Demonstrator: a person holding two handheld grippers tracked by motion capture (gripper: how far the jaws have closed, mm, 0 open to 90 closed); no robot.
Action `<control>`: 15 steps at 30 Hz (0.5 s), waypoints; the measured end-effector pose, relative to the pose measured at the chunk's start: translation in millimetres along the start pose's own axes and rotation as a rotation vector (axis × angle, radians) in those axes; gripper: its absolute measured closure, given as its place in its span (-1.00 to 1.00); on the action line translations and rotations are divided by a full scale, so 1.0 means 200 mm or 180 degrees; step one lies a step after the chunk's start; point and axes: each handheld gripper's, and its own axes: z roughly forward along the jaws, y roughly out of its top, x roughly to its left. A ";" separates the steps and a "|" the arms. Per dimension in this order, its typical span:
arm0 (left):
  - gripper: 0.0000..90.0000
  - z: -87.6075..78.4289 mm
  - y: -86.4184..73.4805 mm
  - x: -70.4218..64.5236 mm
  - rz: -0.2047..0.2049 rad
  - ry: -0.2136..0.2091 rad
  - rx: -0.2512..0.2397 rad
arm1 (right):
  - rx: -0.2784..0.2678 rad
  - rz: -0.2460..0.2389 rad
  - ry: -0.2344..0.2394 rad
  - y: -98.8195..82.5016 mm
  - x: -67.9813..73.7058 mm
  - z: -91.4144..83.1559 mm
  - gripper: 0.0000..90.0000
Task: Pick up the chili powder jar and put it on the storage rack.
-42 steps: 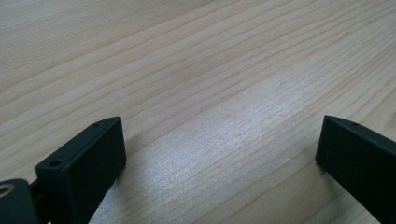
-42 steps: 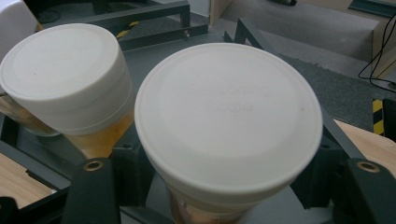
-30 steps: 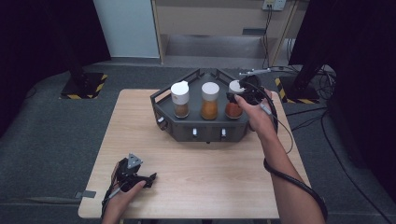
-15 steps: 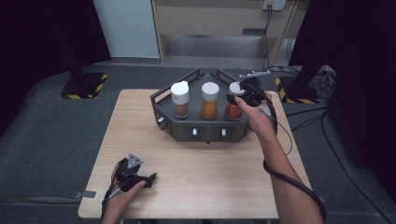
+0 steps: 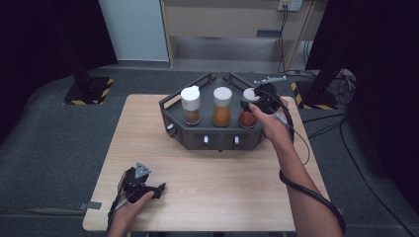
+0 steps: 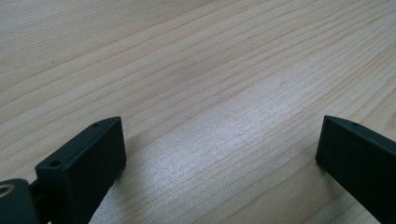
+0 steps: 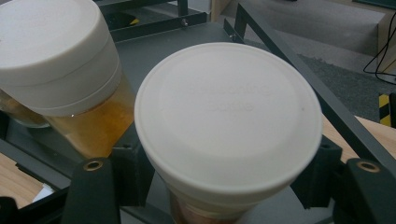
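Red-spice jar [image 5: 248, 116] sits in rightmost rack [image 5: 217, 140] slot — right gripper [image 5: 258, 102] clamped on white lid [image 7: 229, 121], likely for lifting. Left gripper [image 5: 143, 186] rests wide on table [image 6: 196, 70] — idle.

No visible change: right gripper [image 5: 253, 105] still clamps red-spice jar [image 5: 247, 117].

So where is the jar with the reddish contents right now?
In the high view the red-filled jar sits at the right end of the dark tray, beside the orange-filled jar, with the right hand-held gripper closed on it below its white lid.
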 end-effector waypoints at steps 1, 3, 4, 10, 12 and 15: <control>-1.00 0.00 0.00 0.00 0.0000 0.0000 0.0000 | -0.0006 0.0002 0.0002 0.00 0.00 0.00 -0.23; -1.00 0.00 0.00 0.00 0.0001 0.0001 0.0000 | -0.0015 0.0005 0.0004 -0.01 0.00 0.00 -0.24; -1.00 0.00 0.00 0.00 0.0000 0.0000 0.0001 | -0.0024 0.0008 0.0007 -0.01 0.00 0.00 -0.24; -1.00 0.00 0.00 0.00 0.0000 0.0000 0.0000 | -0.0048 0.0015 0.0016 -0.03 -0.01 -0.01 -0.24; -1.00 0.00 0.00 0.00 0.0000 0.0000 0.0000 | -0.0056 0.0019 0.0017 -0.04 -0.01 -0.01 -0.24; -1.00 0.00 0.00 0.00 0.0001 0.0000 0.0001 | -0.0059 0.0023 0.0018 -0.04 -0.01 0.00 -0.24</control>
